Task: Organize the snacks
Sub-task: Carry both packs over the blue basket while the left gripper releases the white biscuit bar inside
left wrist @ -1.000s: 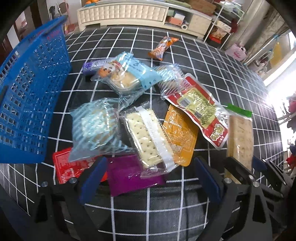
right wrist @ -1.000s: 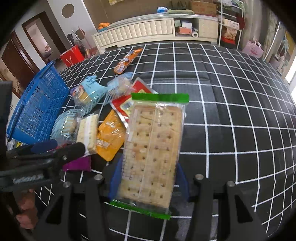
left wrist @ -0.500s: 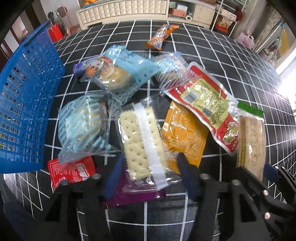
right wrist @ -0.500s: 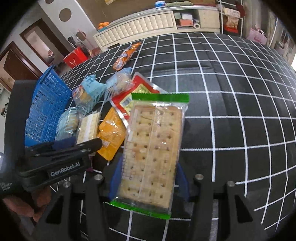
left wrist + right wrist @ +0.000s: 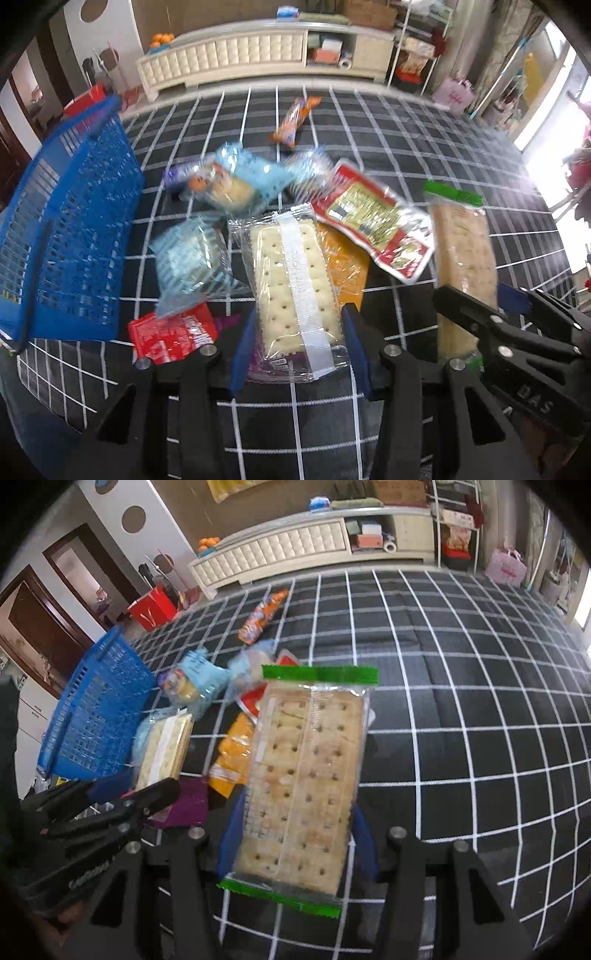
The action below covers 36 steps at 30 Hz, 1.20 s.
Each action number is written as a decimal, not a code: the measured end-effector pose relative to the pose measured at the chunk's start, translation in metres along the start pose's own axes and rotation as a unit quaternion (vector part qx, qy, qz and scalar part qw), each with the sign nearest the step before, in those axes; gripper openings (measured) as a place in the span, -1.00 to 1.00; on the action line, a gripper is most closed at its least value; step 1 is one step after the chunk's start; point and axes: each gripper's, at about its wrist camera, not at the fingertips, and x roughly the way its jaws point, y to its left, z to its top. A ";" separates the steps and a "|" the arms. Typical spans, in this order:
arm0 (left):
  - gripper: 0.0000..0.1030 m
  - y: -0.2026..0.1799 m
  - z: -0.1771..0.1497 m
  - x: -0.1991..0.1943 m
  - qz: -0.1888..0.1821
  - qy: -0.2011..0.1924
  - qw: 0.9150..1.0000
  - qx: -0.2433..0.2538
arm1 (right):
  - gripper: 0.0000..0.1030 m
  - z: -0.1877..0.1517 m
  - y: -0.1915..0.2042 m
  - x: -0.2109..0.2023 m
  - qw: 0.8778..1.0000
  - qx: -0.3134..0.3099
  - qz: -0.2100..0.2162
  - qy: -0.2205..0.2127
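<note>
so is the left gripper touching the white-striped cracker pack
Touching. The left wrist view shows the left gripper closing, blue pads against both sides of the cracker pack.

The left gripper (image 5: 297, 343) angles steeply downward, its blue-padded jaws closing on a clear-wrapped cracker pack (image 5: 293, 284). The right gripper (image 5: 297, 836) clamps a green-edged cracker pack (image 5: 306, 782).

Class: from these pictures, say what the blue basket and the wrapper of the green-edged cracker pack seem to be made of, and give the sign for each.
Basket: looks like moulded plastic, smooth and slightly glossy; its walls are an even grid of holes in one solid blue.
Wrapper: apparently thin clear plastic film, shiny; the crackers show through, it catches glare, and its green ends look crimped.
</note>
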 end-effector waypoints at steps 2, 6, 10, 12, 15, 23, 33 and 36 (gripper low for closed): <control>-0.17 0.003 0.000 -0.016 -0.006 -0.015 1.000 0.001 | 0.13 0.002 0.009 -0.011 1.000 -0.006 -0.001 -0.010; -0.17 0.016 -0.008 -0.051 -0.017 -0.041 0.999 0.000 | 0.13 0.006 0.032 -0.033 0.999 -0.027 -0.006 -0.031; -0.17 0.039 -0.007 -0.076 -0.027 -0.065 0.998 -0.006 | 0.13 0.011 0.053 -0.047 0.998 -0.043 -0.006 -0.045; -0.17 0.047 -0.007 -0.088 -0.027 -0.074 0.997 -0.006 | 0.13 0.015 0.065 -0.052 0.997 -0.052 -0.008 -0.051; -0.17 0.066 -0.006 -0.108 -0.028 -0.091 0.995 -0.007 | 0.13 0.019 0.085 -0.059 0.996 -0.068 -0.006 -0.062; -0.17 0.117 -0.005 -0.145 -0.012 -0.133 0.991 -0.005 | 0.13 0.035 0.150 -0.067 0.990 -0.115 -0.002 -0.084; -0.17 0.186 0.012 -0.159 0.014 -0.141 0.990 0.015 | 0.13 0.058 0.221 -0.048 0.984 -0.154 0.015 -0.089; -0.17 0.204 0.022 -0.154 0.012 -0.135 0.991 0.016 | 0.13 0.065 0.232 -0.036 0.985 -0.150 0.020 -0.083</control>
